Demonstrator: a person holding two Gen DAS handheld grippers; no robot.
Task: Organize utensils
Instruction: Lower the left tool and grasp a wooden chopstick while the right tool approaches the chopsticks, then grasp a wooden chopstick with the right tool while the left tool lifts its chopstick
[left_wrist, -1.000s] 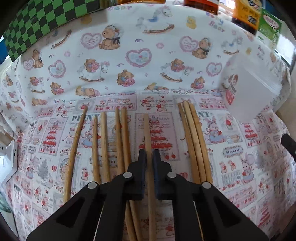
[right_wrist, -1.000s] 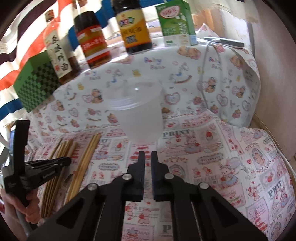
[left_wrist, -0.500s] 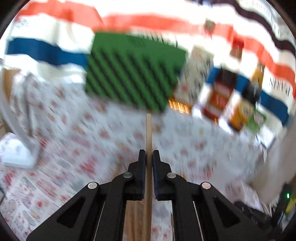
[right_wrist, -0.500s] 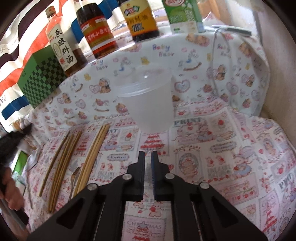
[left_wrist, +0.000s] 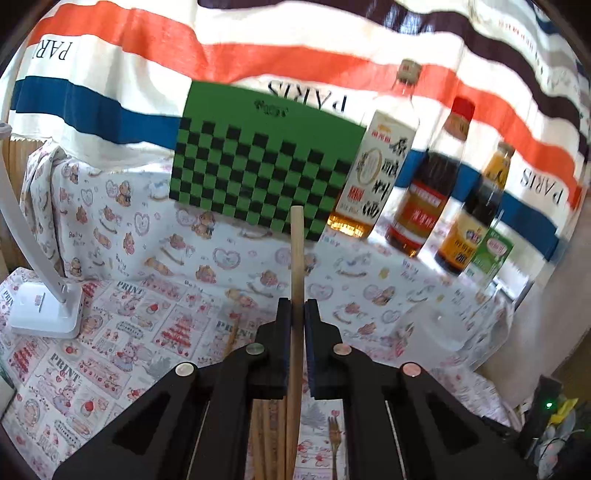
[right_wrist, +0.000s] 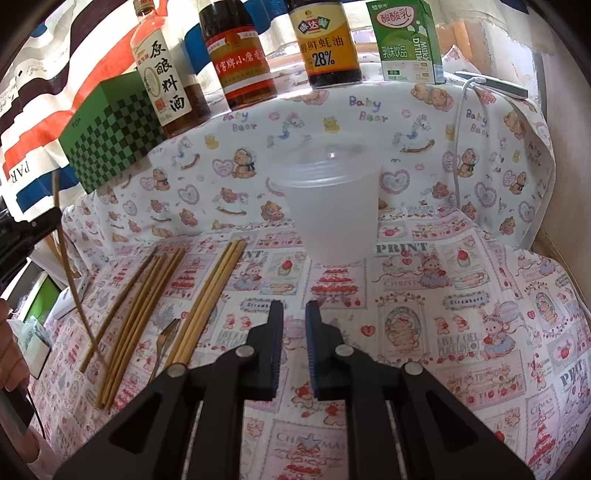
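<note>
Left hand-held gripper clamps one pale wooden chopstick, lifted clear of desk, tilted. Right hand-held gripper holds nothing, jaws slightly parted. Remaining chopsticks lie in rows beside fork, near translucent cup.

Cloth-covered surface with utensils laid out

Loose chopsticks and a second bundle lie side by side, a fork between them; a frosted plastic cup stands upright nearby, to their right.
</note>
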